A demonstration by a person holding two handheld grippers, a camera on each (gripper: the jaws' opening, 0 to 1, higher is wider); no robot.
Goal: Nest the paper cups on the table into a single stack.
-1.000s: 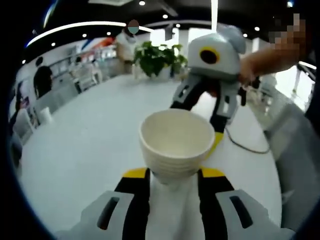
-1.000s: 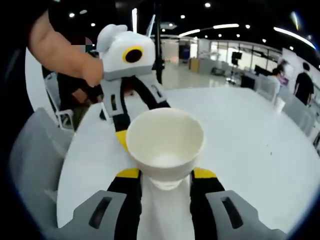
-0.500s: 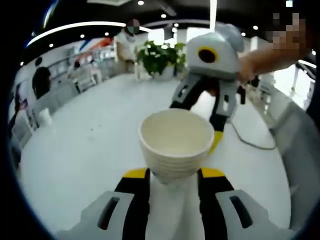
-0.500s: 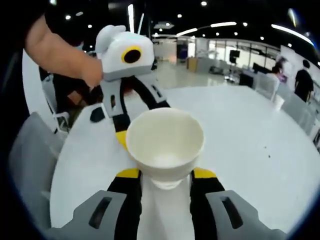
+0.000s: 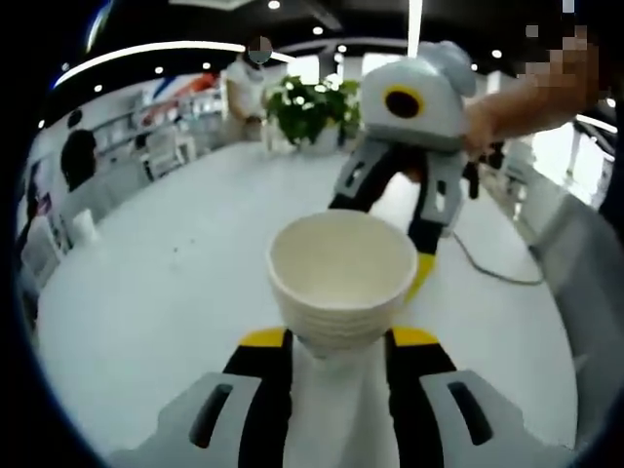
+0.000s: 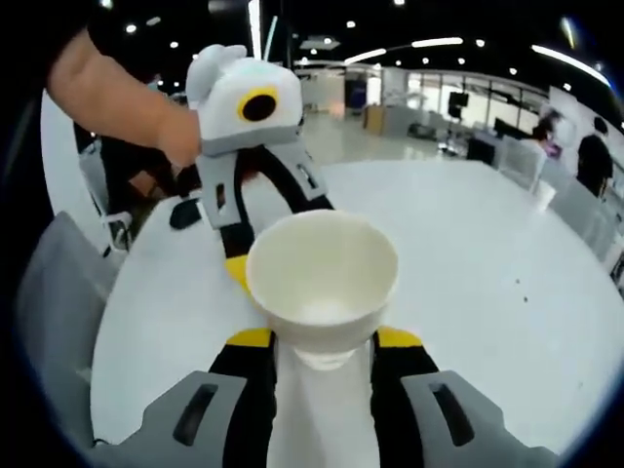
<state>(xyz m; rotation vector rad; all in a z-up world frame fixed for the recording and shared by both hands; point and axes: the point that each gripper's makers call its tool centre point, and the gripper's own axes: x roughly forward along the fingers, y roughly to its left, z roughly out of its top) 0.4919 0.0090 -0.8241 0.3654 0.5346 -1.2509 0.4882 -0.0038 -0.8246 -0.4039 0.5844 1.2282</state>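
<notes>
My left gripper (image 5: 338,337) is shut on the base of a stack of nested white paper cups (image 5: 341,278). Ribbed rims show down the stack's side, and its mouth faces the camera. The right gripper's fingers (image 5: 429,210) reach down behind the stack, one yellow tip beside its rim. In the right gripper view, my right gripper (image 6: 324,339) is shut on the narrow base of a white paper cup (image 6: 322,278). The left gripper's fingers (image 6: 222,210) stand just behind that cup. I cannot tell whether this cup belongs to the same stack.
A white round table (image 5: 146,292) lies below. A small white cup-shaped thing (image 5: 83,226) stands far off, also seen as the white thing (image 6: 541,195). A potted plant (image 5: 307,112) and a cable (image 5: 487,275) are at the far side. A grey chair (image 6: 54,292) stands close.
</notes>
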